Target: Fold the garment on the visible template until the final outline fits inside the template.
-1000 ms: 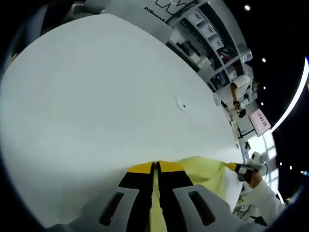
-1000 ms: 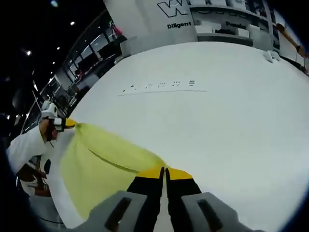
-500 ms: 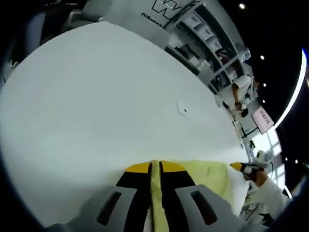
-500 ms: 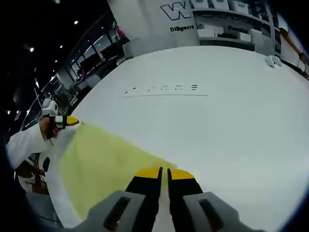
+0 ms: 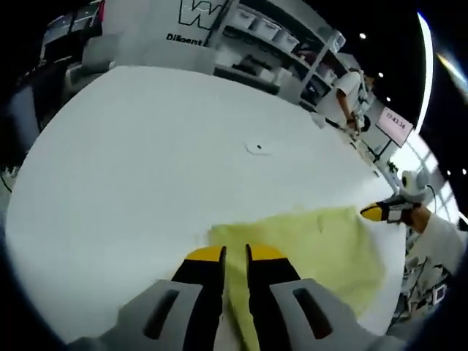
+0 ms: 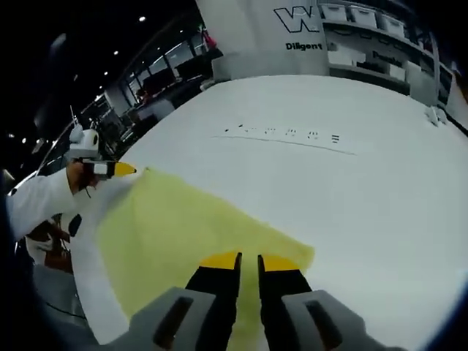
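A pale yellow garment [image 5: 307,252] lay spread flat on the white counter [image 5: 146,168], near the edge closest to the person. In the left gripper view, the left tongs [image 5: 235,254] sat over one corner of the cloth with their yellow tips slightly apart, the fabric showing in the narrow gap between them and not visibly clamped. At the cloth's far corner the right tongs [image 5: 373,212] reached in from the right, held by a hand in a white sleeve [image 5: 439,238].

In the right gripper view, the right tongs [image 6: 248,261] stood over the near corner of the garment [image 6: 183,234], their tips also a little apart with cloth beneath them. The left tongs [image 6: 124,170] met the opposite corner of the cloth at the left. A thin line with small dark marks [image 6: 289,135] ran across the counter [image 6: 380,205] beyond the garment, well apart from it. Shelves with bins [image 5: 270,36] stood behind the counter.
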